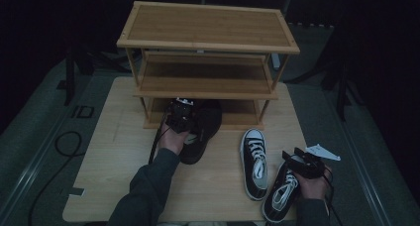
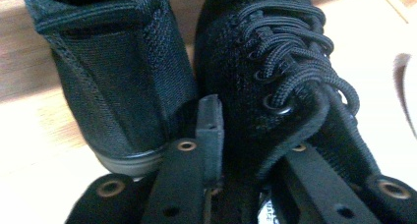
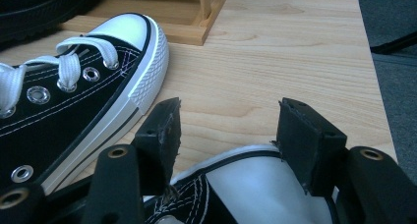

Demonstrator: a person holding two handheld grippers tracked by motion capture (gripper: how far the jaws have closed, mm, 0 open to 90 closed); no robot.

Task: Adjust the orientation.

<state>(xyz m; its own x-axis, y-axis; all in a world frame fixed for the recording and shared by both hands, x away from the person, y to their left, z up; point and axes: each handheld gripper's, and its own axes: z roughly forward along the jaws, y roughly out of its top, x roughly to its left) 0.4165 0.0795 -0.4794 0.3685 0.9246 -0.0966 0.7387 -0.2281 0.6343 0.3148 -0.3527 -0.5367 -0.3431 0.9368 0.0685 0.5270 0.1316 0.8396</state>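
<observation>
Black knit shoe sits between the left hand-held gripper jaws.

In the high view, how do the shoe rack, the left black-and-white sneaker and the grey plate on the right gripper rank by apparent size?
1. shoe rack, clearly largest.
2. left black-and-white sneaker.
3. grey plate, smallest.

A three-tier bamboo shoe rack stands at the far side of the light wooden table, its upper two shelves bare. The table sits on a grey floor, where a black cable loops to the left. Dark stand legs rise at the far right.
</observation>
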